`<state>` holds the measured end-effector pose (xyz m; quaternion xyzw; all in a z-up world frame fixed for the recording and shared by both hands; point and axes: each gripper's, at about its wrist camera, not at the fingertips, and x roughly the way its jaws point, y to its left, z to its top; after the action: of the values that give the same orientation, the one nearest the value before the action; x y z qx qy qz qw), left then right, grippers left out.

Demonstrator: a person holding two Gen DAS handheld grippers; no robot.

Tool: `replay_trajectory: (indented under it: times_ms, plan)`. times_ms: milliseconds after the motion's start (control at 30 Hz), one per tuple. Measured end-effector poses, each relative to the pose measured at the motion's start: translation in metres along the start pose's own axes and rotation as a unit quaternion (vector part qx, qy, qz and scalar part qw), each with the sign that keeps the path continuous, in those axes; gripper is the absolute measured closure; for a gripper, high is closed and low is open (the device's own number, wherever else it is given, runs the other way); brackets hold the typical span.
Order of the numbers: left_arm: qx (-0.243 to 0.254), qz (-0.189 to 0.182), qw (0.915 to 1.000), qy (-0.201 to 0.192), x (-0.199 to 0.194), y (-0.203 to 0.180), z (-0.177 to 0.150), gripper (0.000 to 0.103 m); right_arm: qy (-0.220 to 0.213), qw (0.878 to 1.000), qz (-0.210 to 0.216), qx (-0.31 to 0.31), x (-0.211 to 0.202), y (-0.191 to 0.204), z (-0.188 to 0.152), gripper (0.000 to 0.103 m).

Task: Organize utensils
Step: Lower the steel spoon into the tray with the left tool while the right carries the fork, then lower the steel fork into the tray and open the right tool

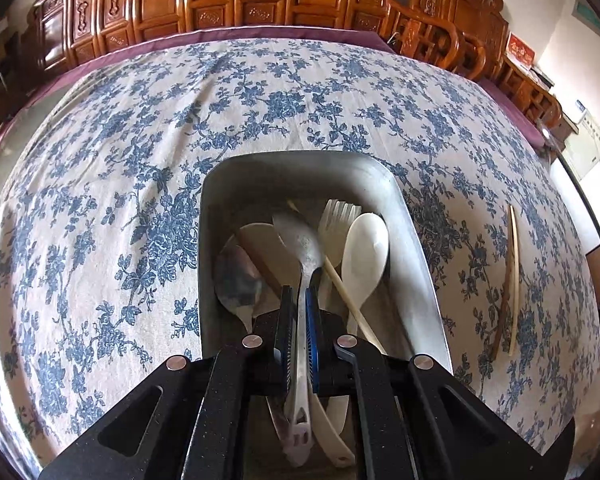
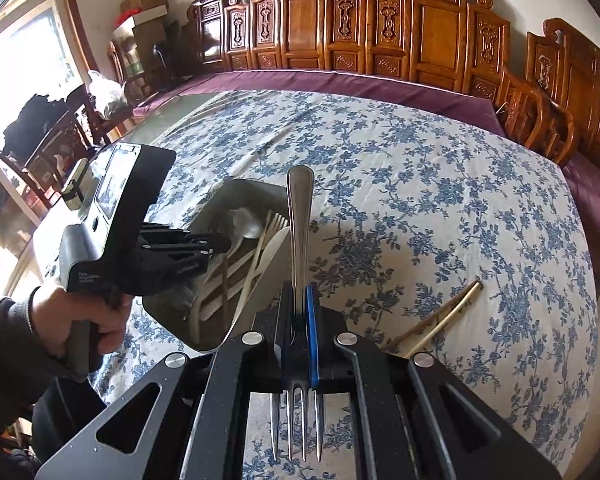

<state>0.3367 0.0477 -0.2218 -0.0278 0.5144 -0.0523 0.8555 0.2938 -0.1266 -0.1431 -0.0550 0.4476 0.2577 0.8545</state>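
My left gripper (image 1: 299, 300) is shut on the handle of a metal spoon (image 1: 300, 240) whose bowl hangs over the metal tray (image 1: 220, 216). Inside the tray lie a white plastic spoon (image 1: 366, 252), a plastic fork (image 1: 338, 216), another metal spoon (image 1: 236, 280), a pale chopstick (image 1: 344, 288) and more utensils. My right gripper (image 2: 299, 296) is shut on a metal fork (image 2: 300, 224), handle pointing away, tines toward the camera. In the right wrist view the left gripper body (image 2: 120, 220), held by a hand (image 2: 80, 312), reaches into the tray (image 2: 256, 192).
A pair of chopsticks (image 1: 508, 280) lies on the blue floral tablecloth (image 1: 120, 200) right of the tray, seen too as chopsticks (image 2: 440, 320) in the right wrist view. Carved wooden chairs (image 2: 420, 32) line the table's far edge. Boxes and clutter stand at the far left.
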Motion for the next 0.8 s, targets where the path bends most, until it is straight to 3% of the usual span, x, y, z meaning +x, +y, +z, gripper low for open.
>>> replay_trajectory:
  times_ms: [167,333,400,467,633,733,800]
  plan:
    - [-0.001,-0.010,0.9999,-0.012,-0.020,0.004,-0.008,0.087,0.003,1.000,0.005,0.006,0.004,0.002,-0.004,0.095]
    - [0.001,-0.014,0.9994,-0.032,-0.054,0.015,-0.026,0.085,0.006,1.000,0.015,0.010,0.009,0.008,-0.009,0.095]
    - [0.001,-0.014,0.9991,-0.039,-0.066,0.019,-0.033,0.080,0.007,1.000,0.021,0.009,0.012,0.013,-0.010,0.095]
    - [0.001,-0.013,0.9987,-0.049,-0.079,0.025,-0.040,0.074,0.007,0.999,0.030,0.009,0.017,0.019,-0.010,0.095]
    - [-0.016,-0.004,0.9980,-0.060,-0.099,0.042,-0.055,0.072,0.010,0.999,0.040,0.003,0.031,0.036,-0.009,0.095]
    - [-0.022,0.003,0.9975,-0.067,-0.108,0.052,-0.062,0.060,0.013,0.999,0.043,-0.003,0.043,0.049,-0.007,0.095]
    - [-0.025,0.005,0.9974,-0.067,-0.112,0.056,-0.065,0.060,0.016,0.999,0.046,-0.006,0.049,0.056,-0.004,0.095]
